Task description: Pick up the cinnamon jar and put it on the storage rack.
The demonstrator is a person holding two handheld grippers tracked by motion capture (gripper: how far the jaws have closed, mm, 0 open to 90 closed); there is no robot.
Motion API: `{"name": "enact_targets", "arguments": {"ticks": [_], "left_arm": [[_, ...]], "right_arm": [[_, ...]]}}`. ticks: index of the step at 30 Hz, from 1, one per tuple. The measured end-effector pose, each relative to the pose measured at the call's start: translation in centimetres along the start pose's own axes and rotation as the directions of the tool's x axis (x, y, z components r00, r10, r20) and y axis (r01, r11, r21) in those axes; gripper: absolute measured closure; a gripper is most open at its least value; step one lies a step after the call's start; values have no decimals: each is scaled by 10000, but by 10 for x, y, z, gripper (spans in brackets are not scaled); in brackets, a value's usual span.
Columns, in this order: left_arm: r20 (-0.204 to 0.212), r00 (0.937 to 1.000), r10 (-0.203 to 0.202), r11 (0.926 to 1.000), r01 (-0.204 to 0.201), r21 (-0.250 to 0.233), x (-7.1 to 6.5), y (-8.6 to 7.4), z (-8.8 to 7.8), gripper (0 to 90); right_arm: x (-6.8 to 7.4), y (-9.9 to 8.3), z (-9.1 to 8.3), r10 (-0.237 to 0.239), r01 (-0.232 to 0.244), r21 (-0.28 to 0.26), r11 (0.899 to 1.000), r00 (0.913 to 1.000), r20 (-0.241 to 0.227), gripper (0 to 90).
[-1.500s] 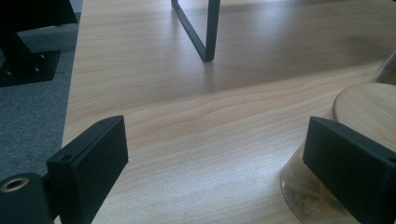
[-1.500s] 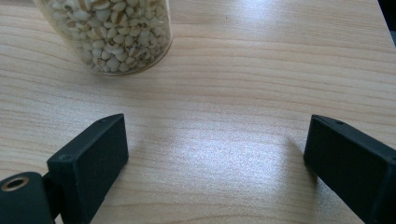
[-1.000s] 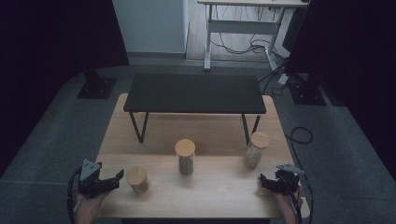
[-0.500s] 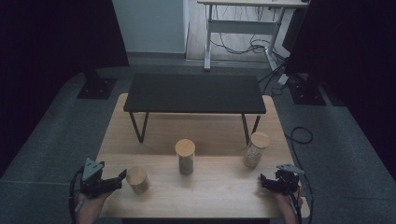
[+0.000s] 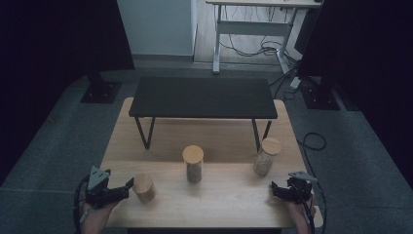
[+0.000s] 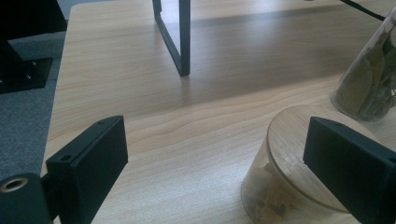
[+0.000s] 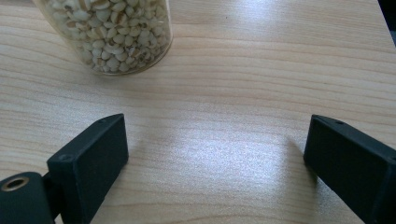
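Three wood-lidded glass jars stand on the light wooden table (image 5: 219,204): a short jar (image 5: 144,187) at the left, a taller jar of leaves (image 5: 193,163) in the middle, and a jar of pale grains (image 5: 267,156) at the right. My left gripper (image 5: 127,186) is open, its tips just left of the short jar. In the left gripper view that short jar (image 6: 289,154) sits by the right-hand jaw, with nothing gripped by the left gripper (image 6: 224,158). My right gripper (image 5: 275,189) is open near the front right edge. The grain jar (image 7: 105,32) stands ahead of the empty right gripper (image 7: 219,154).
A low black bench (image 5: 203,97) stands across the back of the table; one of its legs (image 6: 180,37) shows in the left gripper view. Dark floor surrounds the table, with stands and cables (image 5: 311,141) at the right.
The left gripper has edged slightly toward the short jar. The right gripper and the jars have kept still.
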State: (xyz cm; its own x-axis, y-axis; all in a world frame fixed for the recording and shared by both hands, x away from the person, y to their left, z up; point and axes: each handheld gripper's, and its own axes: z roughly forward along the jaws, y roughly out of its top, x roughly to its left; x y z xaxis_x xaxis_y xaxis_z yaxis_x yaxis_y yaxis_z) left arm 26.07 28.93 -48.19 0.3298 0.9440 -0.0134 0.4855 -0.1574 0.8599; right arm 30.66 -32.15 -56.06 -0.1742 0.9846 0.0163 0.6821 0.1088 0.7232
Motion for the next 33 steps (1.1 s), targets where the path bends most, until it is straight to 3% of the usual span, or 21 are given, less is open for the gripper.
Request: {"name": "enact_targets", "arguments": {"ticks": [33], "left_arm": [[380,9992,120,9998,-114,-159,-26,1,2,56]], "right_arm": [[0,0,0,0,0,-1,10000,10000,-1,58]]}}
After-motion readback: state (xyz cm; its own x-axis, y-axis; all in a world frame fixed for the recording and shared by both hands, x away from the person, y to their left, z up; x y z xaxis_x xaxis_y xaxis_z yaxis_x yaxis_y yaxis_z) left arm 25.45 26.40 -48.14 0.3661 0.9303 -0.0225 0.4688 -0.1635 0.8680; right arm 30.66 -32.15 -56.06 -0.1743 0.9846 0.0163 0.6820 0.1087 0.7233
